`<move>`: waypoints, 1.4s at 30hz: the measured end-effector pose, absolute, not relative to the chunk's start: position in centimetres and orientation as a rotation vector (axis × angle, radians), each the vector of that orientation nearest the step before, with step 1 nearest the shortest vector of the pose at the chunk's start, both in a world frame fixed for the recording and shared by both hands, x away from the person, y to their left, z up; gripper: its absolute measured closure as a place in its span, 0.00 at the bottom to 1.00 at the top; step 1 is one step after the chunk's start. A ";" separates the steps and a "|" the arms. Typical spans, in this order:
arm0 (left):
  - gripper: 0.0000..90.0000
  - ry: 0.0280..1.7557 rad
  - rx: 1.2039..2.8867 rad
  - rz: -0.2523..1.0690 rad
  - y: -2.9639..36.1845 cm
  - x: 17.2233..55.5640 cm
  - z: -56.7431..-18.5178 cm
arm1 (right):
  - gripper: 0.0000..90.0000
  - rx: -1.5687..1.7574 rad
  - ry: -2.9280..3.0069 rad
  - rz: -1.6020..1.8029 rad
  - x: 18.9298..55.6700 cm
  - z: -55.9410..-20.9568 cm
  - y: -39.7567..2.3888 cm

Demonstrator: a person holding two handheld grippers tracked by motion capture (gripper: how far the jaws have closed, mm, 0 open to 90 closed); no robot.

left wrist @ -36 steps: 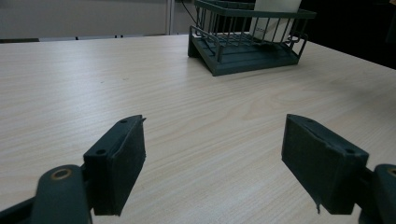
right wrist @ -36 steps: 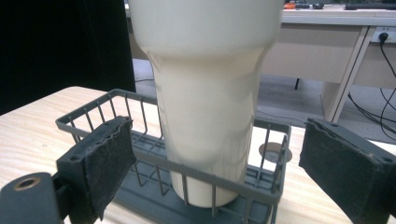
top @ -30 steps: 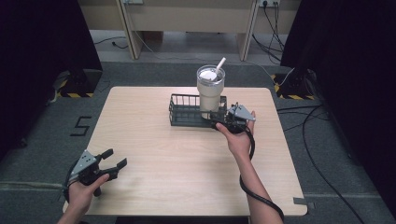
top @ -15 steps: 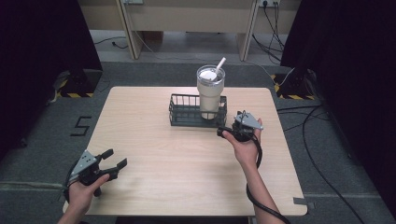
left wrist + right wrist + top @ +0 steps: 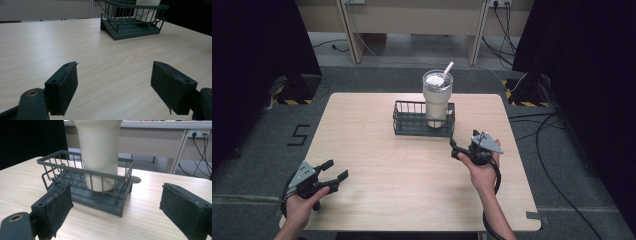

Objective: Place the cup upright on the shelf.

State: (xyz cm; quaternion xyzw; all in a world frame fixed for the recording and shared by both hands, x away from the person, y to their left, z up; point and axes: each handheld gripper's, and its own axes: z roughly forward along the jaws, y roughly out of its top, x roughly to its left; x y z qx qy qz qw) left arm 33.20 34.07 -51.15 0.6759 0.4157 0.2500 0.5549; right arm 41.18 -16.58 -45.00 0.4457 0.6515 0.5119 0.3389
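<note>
In the wire basket [image 5: 423, 120] at the table's far middle the cup [image 5: 436, 99] is stood upright — near the right gripper [image 5: 117, 210], jaws spread, by which it could be toppled if clipped.

A light wood-grain rectangular table [image 5: 377, 150] stands on grey carpeted floor [image 5: 257, 150]. A dark green wire basket [image 5: 412, 120] sits directly on its far centre, near a round cable hole [image 5: 136, 179] in the tabletop just beside the basket.
</note>
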 end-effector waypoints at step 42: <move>0.23 0.990 1.599 0.591 34.0 33.2 -51.3 | 0.13 1.206 1.687 1.284 33.5 -48.0 -20.8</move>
